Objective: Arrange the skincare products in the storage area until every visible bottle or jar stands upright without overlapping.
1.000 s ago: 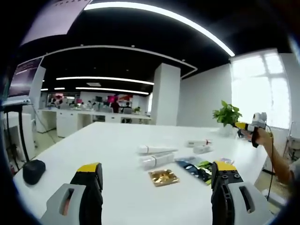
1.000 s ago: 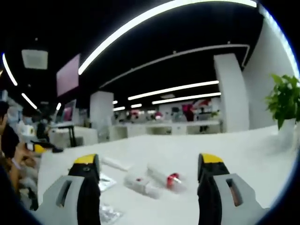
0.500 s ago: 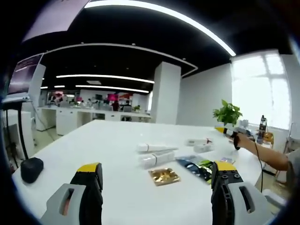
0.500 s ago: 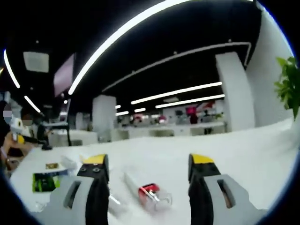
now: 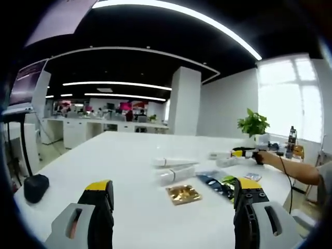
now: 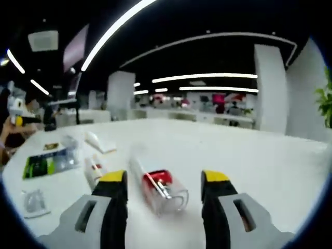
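Left gripper view: the left tool point(image 5: 174, 199) hangs open and empty over the white surface point(image 5: 119, 155). Ahead lie two white tubes point(image 5: 174, 168) on their sides, long axes running left-right, a gold foil sachet point(image 5: 182, 193) just nearer. The right tool point(image 5: 244, 153) reaches in from the right.

Right gripper view: the right tool point(image 6: 163, 181) is open, jaws either side of a clear bottle point(image 6: 158, 185) with a red cap, lying flat, long axis pointing away.

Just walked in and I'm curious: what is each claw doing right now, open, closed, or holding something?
Left claw: open, holding nothing, above the white table.
Right claw: open, jaws either side of a lying clear bottle, not gripping it.
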The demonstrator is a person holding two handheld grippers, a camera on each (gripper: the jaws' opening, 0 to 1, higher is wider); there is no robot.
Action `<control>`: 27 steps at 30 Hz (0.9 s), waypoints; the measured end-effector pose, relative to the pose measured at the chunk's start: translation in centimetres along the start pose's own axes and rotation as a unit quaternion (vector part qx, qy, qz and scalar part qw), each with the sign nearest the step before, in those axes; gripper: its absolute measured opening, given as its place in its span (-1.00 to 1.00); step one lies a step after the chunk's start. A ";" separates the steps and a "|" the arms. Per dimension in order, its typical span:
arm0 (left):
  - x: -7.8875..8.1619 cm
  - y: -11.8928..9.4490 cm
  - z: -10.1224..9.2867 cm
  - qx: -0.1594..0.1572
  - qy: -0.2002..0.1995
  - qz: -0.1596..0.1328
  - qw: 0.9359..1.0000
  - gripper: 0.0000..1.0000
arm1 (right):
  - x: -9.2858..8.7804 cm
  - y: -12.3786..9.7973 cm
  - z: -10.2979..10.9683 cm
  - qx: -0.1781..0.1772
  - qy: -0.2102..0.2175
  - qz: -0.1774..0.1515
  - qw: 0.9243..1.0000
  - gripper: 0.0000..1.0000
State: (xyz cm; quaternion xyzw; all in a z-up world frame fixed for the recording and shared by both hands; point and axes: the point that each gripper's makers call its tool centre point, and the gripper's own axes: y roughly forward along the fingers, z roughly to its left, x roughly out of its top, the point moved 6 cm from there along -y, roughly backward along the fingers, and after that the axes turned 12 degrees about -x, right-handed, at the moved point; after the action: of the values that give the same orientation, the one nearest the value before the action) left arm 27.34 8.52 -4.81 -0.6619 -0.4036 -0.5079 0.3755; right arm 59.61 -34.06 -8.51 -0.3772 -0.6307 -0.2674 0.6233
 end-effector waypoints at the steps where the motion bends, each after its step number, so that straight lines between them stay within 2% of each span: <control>1: 0.0 0.0 0.1 0.001 -0.001 0.001 1.000 0.98 | -0.3 0.1 0.1 0.006 0.010 0.012 1.000 0.17; 3: -0.1 0.0 0.2 0.003 -0.003 0.003 1.000 0.98 | -0.7 0.5 0.1 0.015 0.013 0.031 0.999 0.20; 4: -0.2 0.0 0.2 0.004 -0.003 0.004 1.000 0.98 | -0.3 0.7 0.0 0.018 0.027 0.027 0.999 0.22; 5: -0.2 0.0 0.2 0.005 -0.003 0.006 1.000 0.98 | -0.4 0.7 -0.1 0.018 0.024 0.030 0.999 0.21; 13: 0.0 0.3 0.2 0.003 -0.004 0.008 1.000 0.98 | -0.7 1.1 -0.7 0.016 0.051 0.052 0.997 -0.02; 16: 0.4 0.4 -0.1 -0.001 -0.002 0.003 1.000 0.98 | -1.5 1.1 -1.1 0.014 0.011 0.077 0.997 -0.09; 24: 0.6 0.7 -0.4 -0.007 0.006 0.007 1.000 0.98 | -1.8 1.0 -0.7 0.016 0.013 0.087 0.996 -0.21; 27: 1.0 0.6 -0.8 -0.006 0.011 0.004 1.000 0.98 | -2.1 0.9 -0.4 0.014 -0.005 0.095 0.995 -0.26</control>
State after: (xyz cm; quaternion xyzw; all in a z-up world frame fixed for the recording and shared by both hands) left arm 27.76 7.71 -3.72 -0.6600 -0.3938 -0.5163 0.3778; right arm 60.48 -34.18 -10.72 -0.4281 -0.5987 -0.1959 0.6481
